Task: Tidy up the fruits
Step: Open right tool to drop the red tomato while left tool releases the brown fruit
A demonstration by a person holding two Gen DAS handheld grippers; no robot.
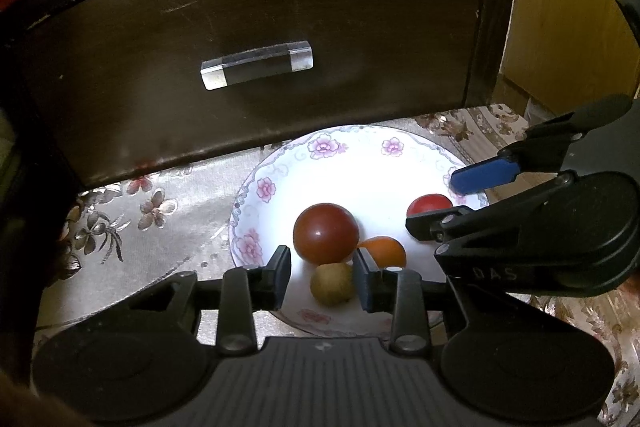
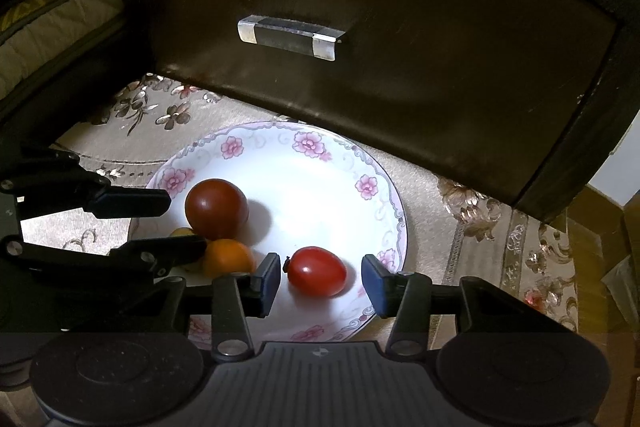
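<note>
A white floral plate (image 1: 280, 183) (image 2: 320, 163) holds a dark red round fruit (image 1: 326, 233) (image 2: 217, 209), an orange fruit (image 1: 384, 251) (image 2: 228, 257), a small tan fruit (image 1: 332, 283) (image 2: 182, 231) and a bright red tomato (image 1: 430, 205) (image 2: 317, 271). My left gripper (image 1: 322, 279) (image 2: 160, 223) is open, its fingers on either side of the tan fruit without touching. My right gripper (image 2: 320, 279) (image 1: 452, 203) is open around the red tomato, with gaps on both sides.
A dark wooden drawer front (image 1: 256, 27) (image 2: 380, 27) with a clear handle (image 1: 258, 65) (image 2: 290, 37) stands right behind the plate. A floral cloth (image 1: 152, 227) (image 2: 480, 247) covers the surface. Folded bedding (image 2: 48, 7) lies at the left.
</note>
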